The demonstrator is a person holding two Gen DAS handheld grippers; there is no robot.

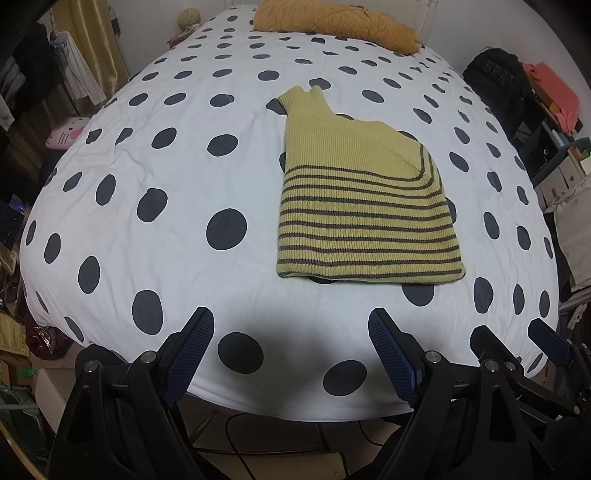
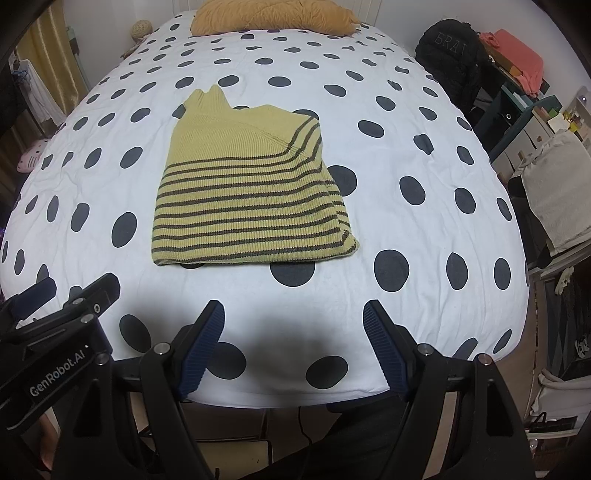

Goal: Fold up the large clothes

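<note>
A yellow knit sweater [image 1: 354, 206] with dark stripes lies folded into a compact rectangle on the polka-dot bed cover [image 1: 147, 155], its collar pointing toward the far end. The same sweater [image 2: 243, 192] sits in the middle of the right wrist view. My left gripper [image 1: 291, 325] hovers open over the near edge of the bed, short of the sweater's hem, nothing between its blue pads. My right gripper [image 2: 293, 317] is likewise open and empty over the near edge. Each gripper shows at the side of the other's view: the right one [image 1: 517, 343] and the left one [image 2: 59, 299].
An orange-yellow pillow [image 1: 332, 22] lies at the head of the bed. A black backpack [image 2: 447, 55] and cluttered shelves [image 2: 535, 110] stand on the right. Curtains and hanging clothes [image 1: 55, 66] are on the left, with a pink plush [image 1: 66, 133] beside the bed. The floor with cables [image 1: 258, 435] shows below.
</note>
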